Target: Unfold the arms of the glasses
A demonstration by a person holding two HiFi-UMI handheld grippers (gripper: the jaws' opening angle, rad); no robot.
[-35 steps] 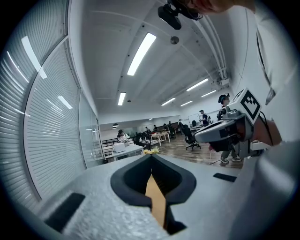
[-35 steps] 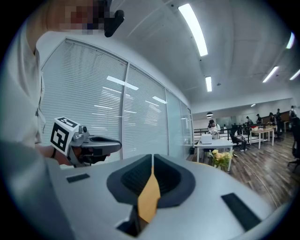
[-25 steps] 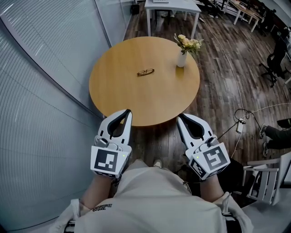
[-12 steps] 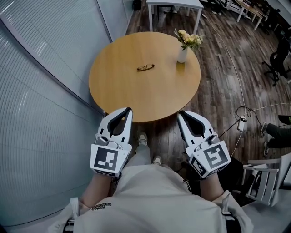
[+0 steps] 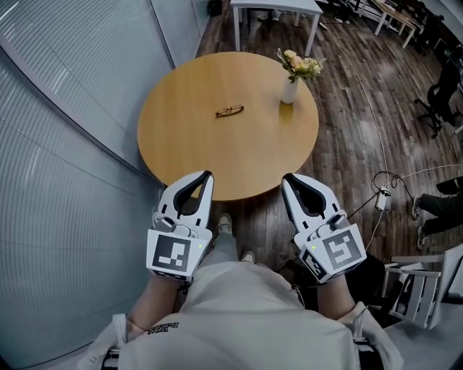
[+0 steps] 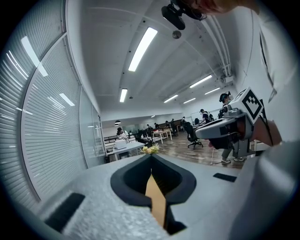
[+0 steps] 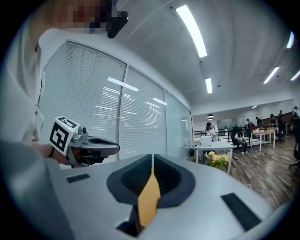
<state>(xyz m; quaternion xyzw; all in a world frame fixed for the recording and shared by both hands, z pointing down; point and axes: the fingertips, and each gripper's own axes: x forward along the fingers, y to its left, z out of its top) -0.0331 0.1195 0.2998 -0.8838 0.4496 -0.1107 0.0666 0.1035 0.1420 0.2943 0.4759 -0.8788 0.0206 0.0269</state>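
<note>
The folded dark-framed glasses [image 5: 229,111] lie near the middle of the round wooden table [image 5: 173,148]. Both grippers hang short of the table's near edge, well apart from the glasses. My left gripper [image 5: 208,175] has its jaws shut with nothing between them; in the left gripper view it [image 6: 151,159] points level across the tabletop. My right gripper [image 5: 285,178] is also shut and empty, and in its own view it [image 7: 152,157] shows the two pads pressed together. The glasses do not show in either gripper view.
A white vase of flowers [image 5: 291,87] stands on the table's right side. A curved glass wall with blinds [image 5: 65,152] runs along the left. A white table [image 5: 275,9] stands behind, office chairs [image 5: 440,90] at right, a cable and plug strip [image 5: 381,199] on the floor.
The person has taken a small step toward the table; a leg and shoe now show between the grippers. Both grippers stay shut and side by side.
</note>
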